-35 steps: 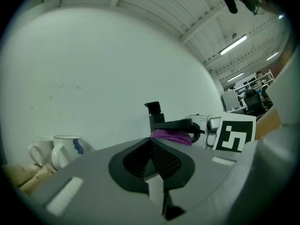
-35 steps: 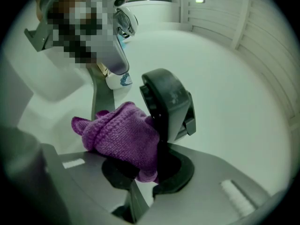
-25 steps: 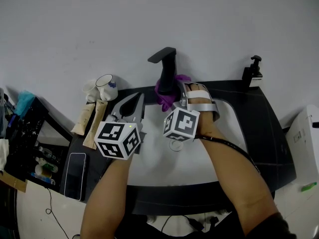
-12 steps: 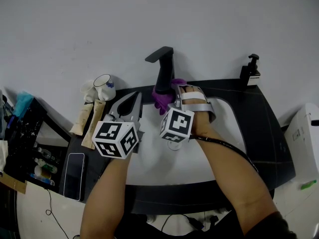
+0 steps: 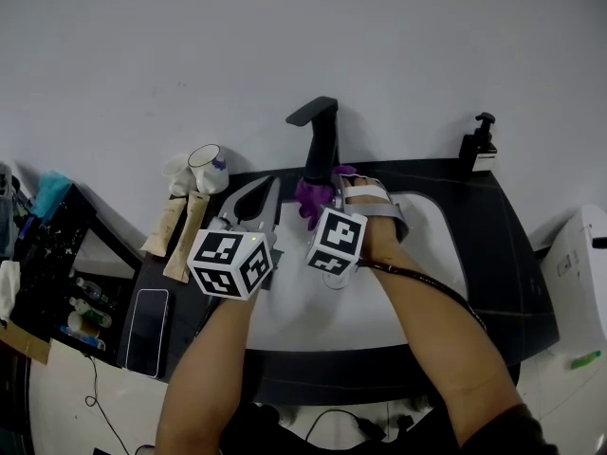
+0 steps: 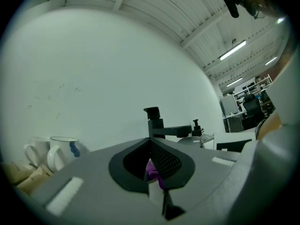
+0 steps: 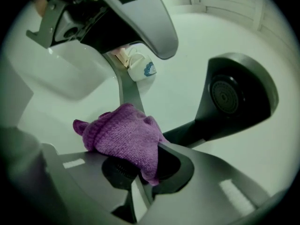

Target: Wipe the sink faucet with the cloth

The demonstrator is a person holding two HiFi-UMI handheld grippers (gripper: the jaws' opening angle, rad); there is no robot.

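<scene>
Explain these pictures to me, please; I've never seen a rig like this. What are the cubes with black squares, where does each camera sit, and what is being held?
There is no robot here: a person holds a two-jaw gripper in each hand, and the marker cubes are parts of those grippers. The head view comes from a camera on the person's head, looking down. The other two views come from cameras riding on each gripper, looking along its jaws. Below is a white sink with a dark faucet; nearby are mugs, a phone and a soap dispenser. The right gripper is shut on a purple cloth by the faucet's base. The left gripper is shut and empty.
</scene>
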